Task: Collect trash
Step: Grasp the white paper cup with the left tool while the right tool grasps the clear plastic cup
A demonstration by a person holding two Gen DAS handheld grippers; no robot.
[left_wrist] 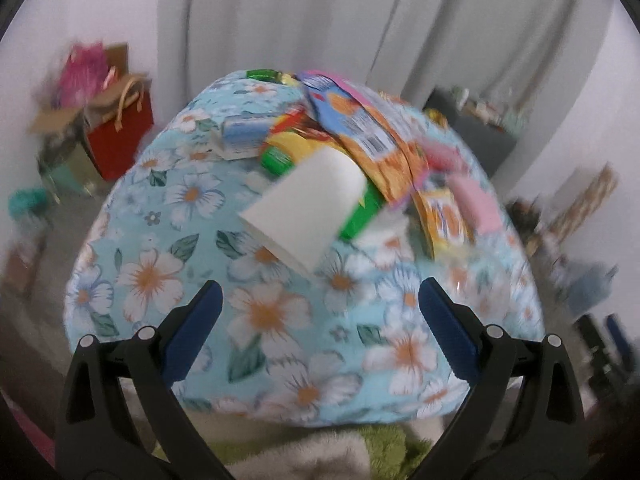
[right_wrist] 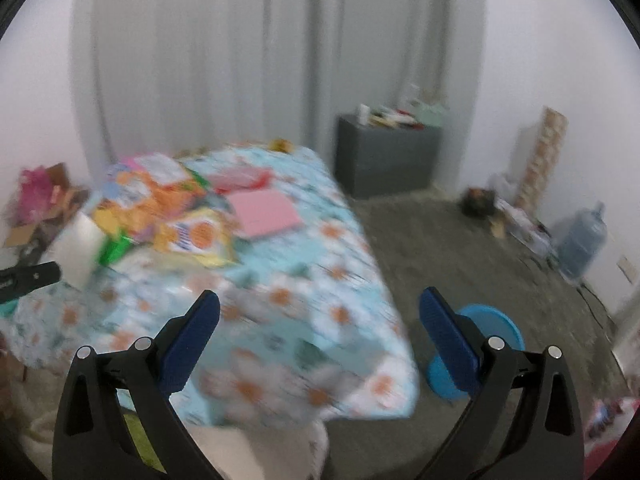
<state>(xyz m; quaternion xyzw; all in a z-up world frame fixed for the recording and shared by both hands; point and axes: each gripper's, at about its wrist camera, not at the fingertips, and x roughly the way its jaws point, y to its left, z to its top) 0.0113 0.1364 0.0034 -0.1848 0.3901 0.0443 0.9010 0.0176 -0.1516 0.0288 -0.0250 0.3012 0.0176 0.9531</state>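
On desk at 12 o'clock, wrappers piled loosely around a white box. Left gripper and right gripper jaws wide, empty. Risk: a blurred, fast approach nudges litter off the edge.

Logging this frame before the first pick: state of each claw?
Left claw: open, holding nothing, above the floral tablecloth.
Right claw: open, holding nothing, over the table's edge.

We see tablecloth light blue, white flowers with orange centres | white box | orange-and-blue wrapper | pink pad | red bag | grey cabinet | blue finger pads
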